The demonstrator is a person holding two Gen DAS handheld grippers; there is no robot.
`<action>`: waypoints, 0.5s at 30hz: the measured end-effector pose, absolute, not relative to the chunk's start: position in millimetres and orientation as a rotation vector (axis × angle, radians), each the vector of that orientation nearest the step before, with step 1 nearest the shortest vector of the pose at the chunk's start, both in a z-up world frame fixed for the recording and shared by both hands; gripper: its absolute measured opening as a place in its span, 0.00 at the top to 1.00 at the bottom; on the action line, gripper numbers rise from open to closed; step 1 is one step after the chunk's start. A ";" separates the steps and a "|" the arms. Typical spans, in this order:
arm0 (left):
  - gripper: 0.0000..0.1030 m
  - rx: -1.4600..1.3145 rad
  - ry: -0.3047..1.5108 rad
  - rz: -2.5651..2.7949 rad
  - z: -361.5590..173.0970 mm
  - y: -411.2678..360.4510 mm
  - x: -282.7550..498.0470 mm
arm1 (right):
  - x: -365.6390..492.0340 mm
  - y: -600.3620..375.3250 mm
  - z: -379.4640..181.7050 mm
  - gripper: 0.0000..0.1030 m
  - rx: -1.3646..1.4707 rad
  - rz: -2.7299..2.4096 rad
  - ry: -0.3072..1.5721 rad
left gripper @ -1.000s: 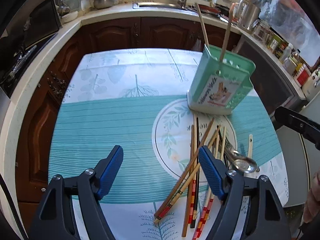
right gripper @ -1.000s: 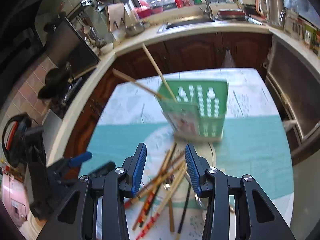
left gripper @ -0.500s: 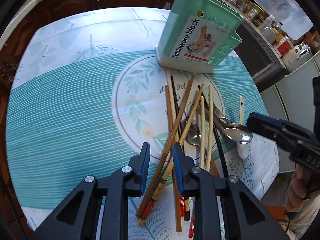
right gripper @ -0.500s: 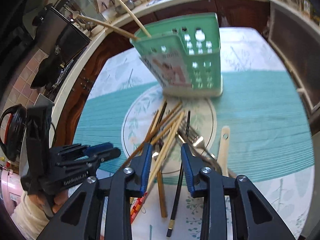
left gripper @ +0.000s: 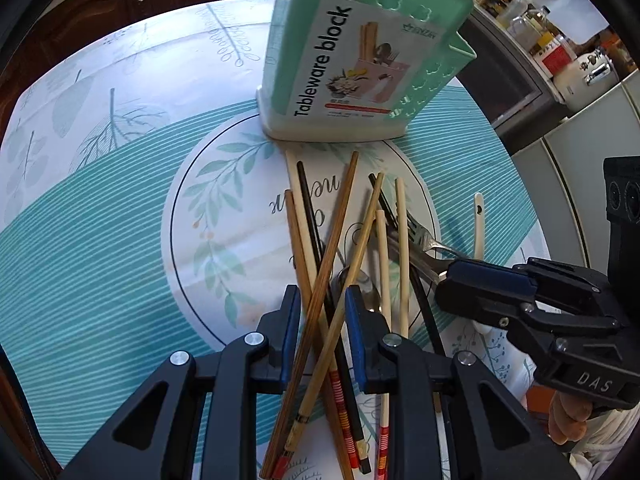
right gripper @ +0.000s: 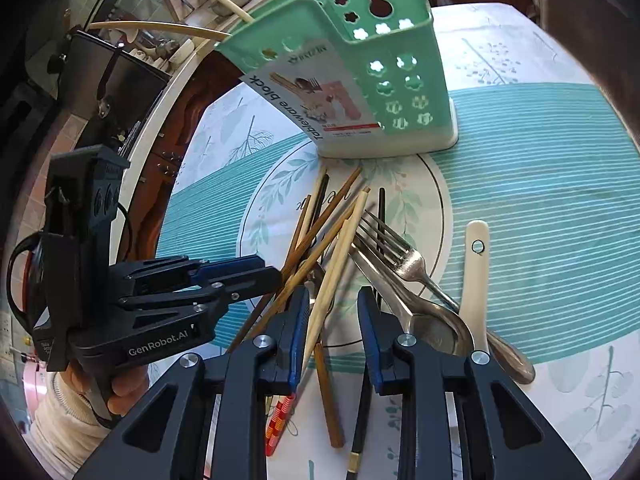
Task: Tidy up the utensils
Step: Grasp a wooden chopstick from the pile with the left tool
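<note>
Over the round table, seen from the left wrist, the left gripper hangs low above a tangle of chopsticks. Its jaws have narrowed to a small gap, and several sticks cross between the blue pads, though I cannot see the pads pressing on any of them, so I read it as not yet gripping. Beyond the pile stands the green tableware block, just beside the far tips of the sticks.

From the right wrist, the right gripper has also been closing, with one pale chopstick running through its gap and daylight on either side. A fork, a metal spoon and a white spoon lie just to its right.

I take this for the picking step, with most utensils still on the tablecloth. Next, each hand needs to single out one stick, pinch it firmly and lift it clear of the heap, then carry it to the block's open top.
</note>
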State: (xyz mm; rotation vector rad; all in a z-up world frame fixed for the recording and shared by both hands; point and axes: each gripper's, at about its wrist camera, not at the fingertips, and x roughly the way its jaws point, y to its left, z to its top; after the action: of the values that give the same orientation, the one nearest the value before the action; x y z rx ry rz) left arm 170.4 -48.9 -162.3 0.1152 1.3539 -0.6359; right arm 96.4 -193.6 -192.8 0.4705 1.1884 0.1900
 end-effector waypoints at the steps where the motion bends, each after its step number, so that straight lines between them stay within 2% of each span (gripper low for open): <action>1: 0.80 0.126 1.354 -0.637 -162.1 -50.9 171.6 | 98.7 -193.4 -195.5 0.74 0.480 0.195 1.191; 15: 0.85 0.209 1.374 -0.651 -166.7 -76.8 186.5 | 118.1 -188.3 -208.7 0.74 0.516 0.209 1.205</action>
State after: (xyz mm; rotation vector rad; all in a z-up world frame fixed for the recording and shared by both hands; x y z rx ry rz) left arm 186.5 -76.8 -166.7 0.2092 1.3738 -0.6506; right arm 118.1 -188.3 -208.7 0.5159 1.2049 0.2089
